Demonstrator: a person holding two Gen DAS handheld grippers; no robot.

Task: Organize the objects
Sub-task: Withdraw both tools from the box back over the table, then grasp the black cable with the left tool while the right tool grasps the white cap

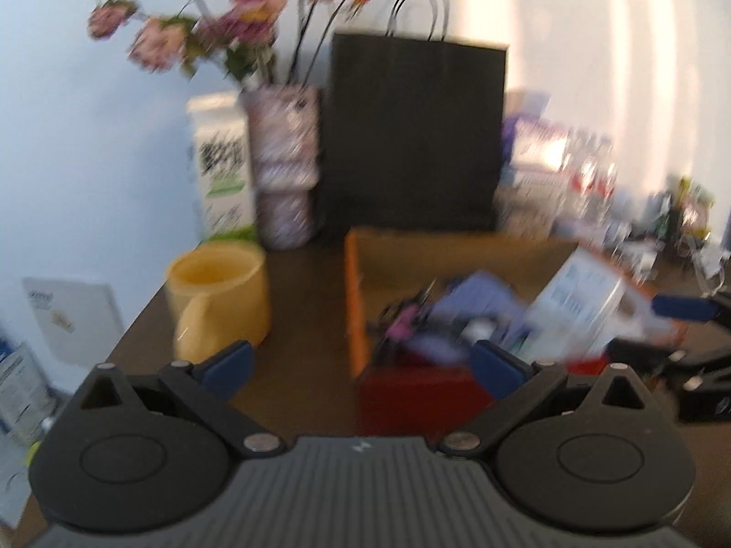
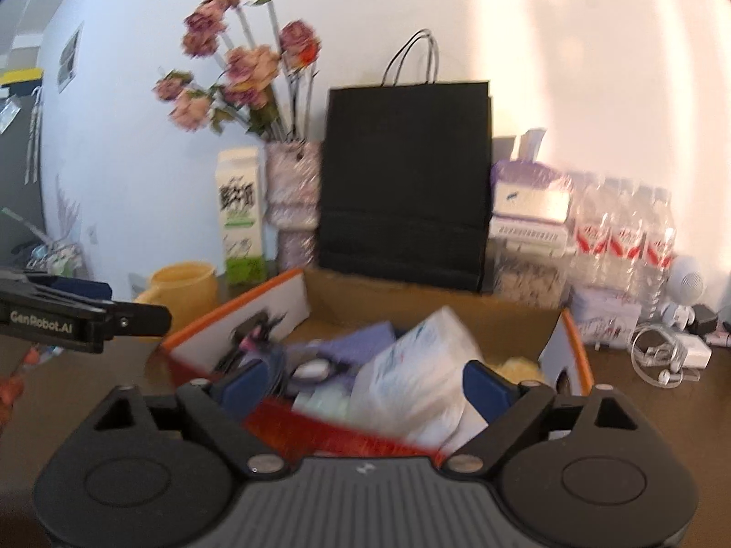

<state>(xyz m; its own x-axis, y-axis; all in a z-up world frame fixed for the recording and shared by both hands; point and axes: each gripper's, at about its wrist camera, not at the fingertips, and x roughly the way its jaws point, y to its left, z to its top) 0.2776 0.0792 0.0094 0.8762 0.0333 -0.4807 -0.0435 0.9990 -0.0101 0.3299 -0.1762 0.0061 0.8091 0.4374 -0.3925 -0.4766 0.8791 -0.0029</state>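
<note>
A cardboard box with an orange rim (image 1: 352, 301) (image 2: 575, 351) and a red front wall stands on the brown table. It holds a white packet (image 1: 580, 301) (image 2: 411, 374), a purple item (image 1: 475, 297) (image 2: 365, 338) and dark cables. My left gripper (image 1: 361, 365) is open over the box's front left corner, nothing between its pads. My right gripper (image 2: 365, 383) is open over the box's front edge, with the white packet lying beyond its pads and apart from them. Each gripper's fingers (image 1: 680, 308) (image 2: 82, 290) show at the edge of the other view.
A yellow mug (image 1: 219, 292) (image 2: 187, 283) stands left of the box. Behind are a milk carton (image 1: 224, 164), a vase of dried flowers (image 1: 285, 169), a black paper bag (image 2: 402, 182), a purple tissue box (image 2: 530, 192) and water bottles (image 2: 626, 228). Earphones and a charger (image 2: 662, 356) lie at the right.
</note>
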